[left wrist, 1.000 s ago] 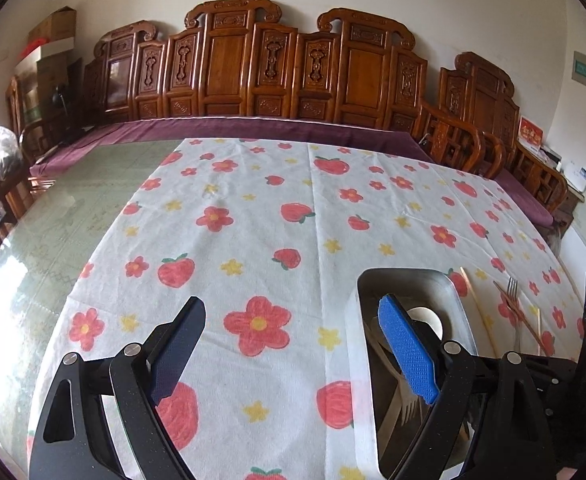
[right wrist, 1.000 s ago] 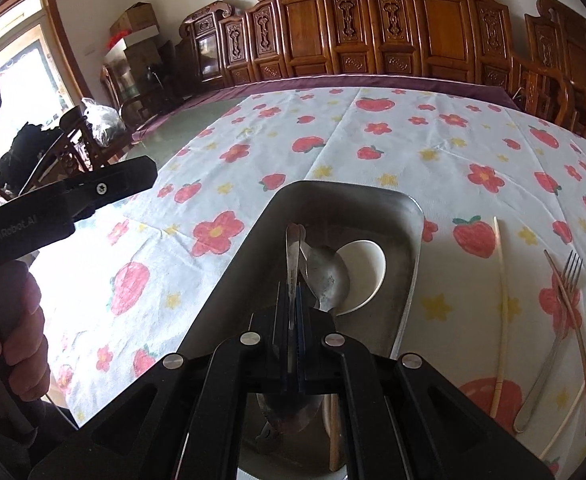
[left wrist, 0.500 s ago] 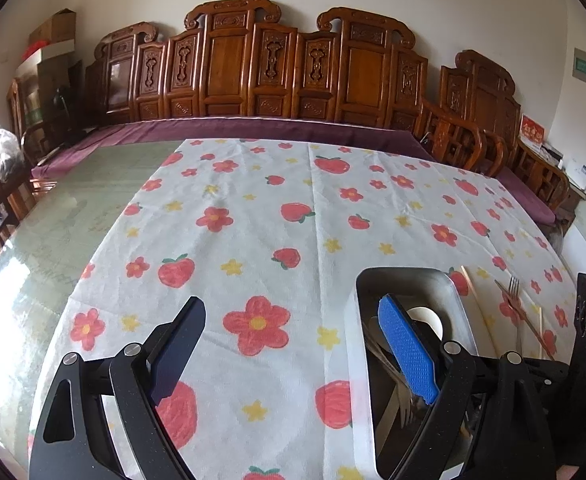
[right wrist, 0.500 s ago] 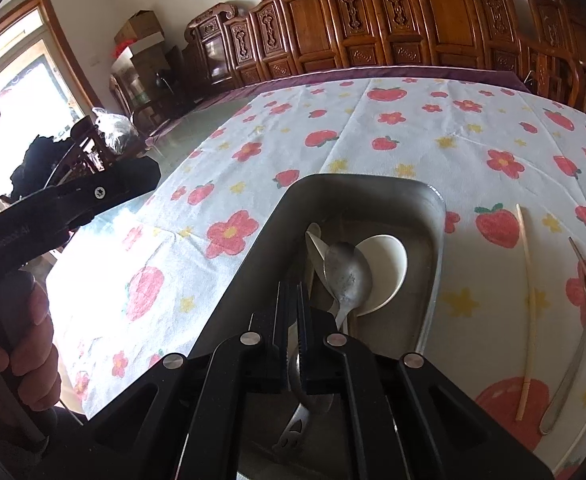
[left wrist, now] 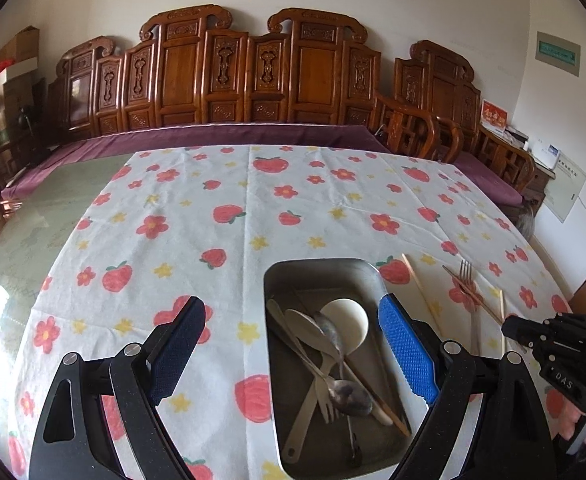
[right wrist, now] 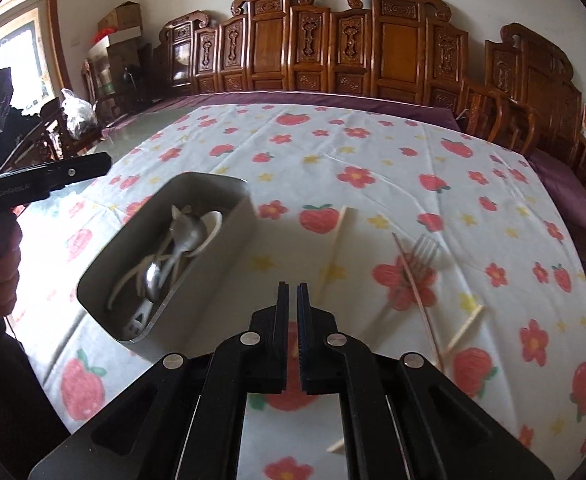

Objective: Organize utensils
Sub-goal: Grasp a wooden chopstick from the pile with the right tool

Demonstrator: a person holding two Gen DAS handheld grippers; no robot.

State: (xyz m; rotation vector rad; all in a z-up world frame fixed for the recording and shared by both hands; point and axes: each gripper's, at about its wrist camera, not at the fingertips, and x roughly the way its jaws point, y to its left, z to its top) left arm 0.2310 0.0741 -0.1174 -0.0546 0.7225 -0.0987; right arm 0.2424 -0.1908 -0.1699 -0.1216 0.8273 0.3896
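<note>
A metal tray (left wrist: 275, 280) (right wrist: 213, 256) on the strawberry tablecloth holds several spoons (left wrist: 349, 398), a white ladle spoon (left wrist: 349, 320), a fork and a chopstick. My left gripper (left wrist: 293, 344) is open and empty, its blue pads on either side of the tray. My right gripper (right wrist: 292, 300) has its jaws nearly together with nothing between them, above the cloth right of the tray. A metal fork (right wrist: 423, 254) (left wrist: 469, 300) and loose chopsticks (right wrist: 339, 236) (left wrist: 421, 288) lie on the cloth to the right.
Carved wooden chairs (left wrist: 253, 76) line the far side of the table. A purple cloth (left wrist: 213, 136) runs along the far edge. Bare glass tabletop (left wrist: 33, 232) shows at the left. The right gripper's body (left wrist: 561, 352) shows at the right edge in the left wrist view.
My right gripper let go of the spoon into the tray and swung out to the right over the cloth. My left gripper shifted so the tray sits between its pads.
</note>
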